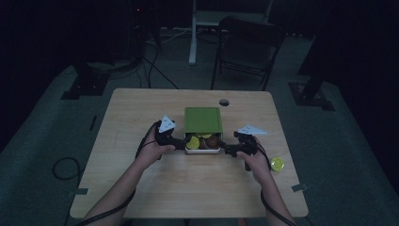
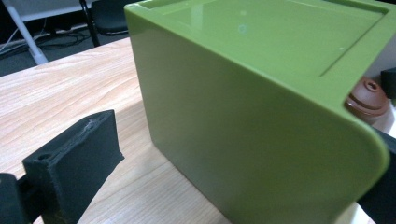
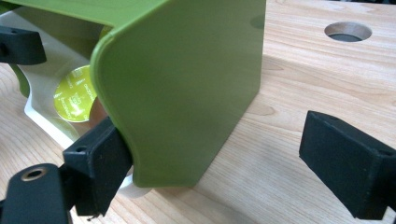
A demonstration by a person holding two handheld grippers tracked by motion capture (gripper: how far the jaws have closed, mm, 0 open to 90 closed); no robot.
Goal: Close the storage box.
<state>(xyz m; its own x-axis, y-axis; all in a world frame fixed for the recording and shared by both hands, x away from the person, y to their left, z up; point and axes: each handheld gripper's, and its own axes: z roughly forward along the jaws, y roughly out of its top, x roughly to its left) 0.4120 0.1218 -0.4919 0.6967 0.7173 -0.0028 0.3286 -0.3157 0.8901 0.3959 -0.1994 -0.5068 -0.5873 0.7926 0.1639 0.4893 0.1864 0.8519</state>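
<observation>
Printing is seen on the yellow foil disc [image 3: 74, 95] inside the box [image 1: 203, 149], but it is too small and blurred to be read. No other label or brand can be made out.

The green lid [image 1: 203, 119] is seen in the high view near the middle of the surface [image 1: 141, 117], shifted toward the far side so that the near end of the white box is left uncovered. In that open end a yellow disc [image 1: 193, 142] and brown round pieces [image 1: 212, 141] are seen. In the left gripper view a brown domed piece [image 2: 369, 95] is seen just past the lid's corner.

The left tongs [image 1: 181, 143] are set at the near left corner of the box; the jaws are held apart, one on each side of the lid's corner, and contact cannot be told. The right tongs [image 1: 225, 149] are set at the near right corner; the jaws are apart, one pressed against the lid's lower edge and the other well clear over the wood.

The surface is of pale wood grain, with a round cable hole [image 1: 224, 102] near its far edge. A second yellow disc [image 1: 277, 163] lies to the right of the right hand [image 1: 256, 160]. The room is dark; a folding chair [image 1: 247, 47], a white stand [image 1: 202, 28] and cables on the floor [image 1: 42, 136] are seen beyond.
</observation>
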